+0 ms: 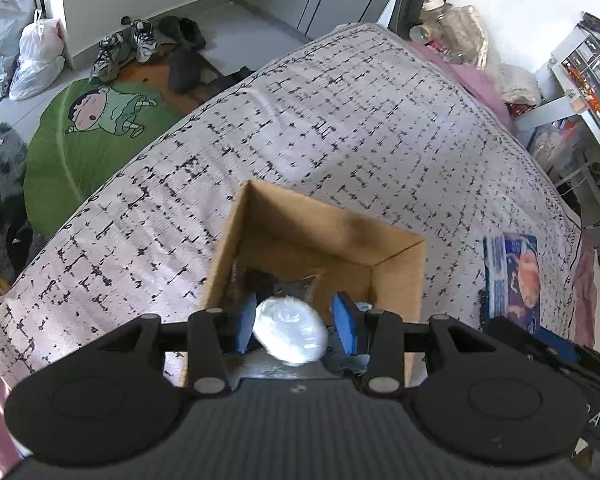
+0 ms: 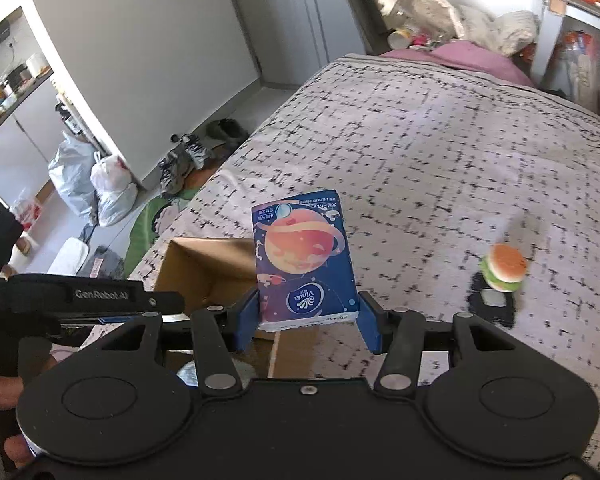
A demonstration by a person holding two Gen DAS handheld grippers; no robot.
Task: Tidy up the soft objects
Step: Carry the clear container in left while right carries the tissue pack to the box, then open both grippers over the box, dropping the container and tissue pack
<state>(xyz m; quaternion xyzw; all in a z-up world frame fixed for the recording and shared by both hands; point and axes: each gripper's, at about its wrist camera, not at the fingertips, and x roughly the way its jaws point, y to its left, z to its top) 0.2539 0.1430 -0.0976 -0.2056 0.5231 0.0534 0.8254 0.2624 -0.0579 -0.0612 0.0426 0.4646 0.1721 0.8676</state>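
Bright daylight from upper right; white wall (image 1: 520,8) overexposed. Fisheye bending at edges, dark corners. Right wrist view motion-blurred: bedspread (image 2: 440,152), burger toy (image 2: 504,267) smeared.

Shoes (image 1: 140,42), plastic bags (image 1: 36,56), green cartoon rug (image 1: 92,136) on floor.

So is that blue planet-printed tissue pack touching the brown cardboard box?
Apart. The right wrist view shows the tissue pack clamped in the right gripper, above the box.
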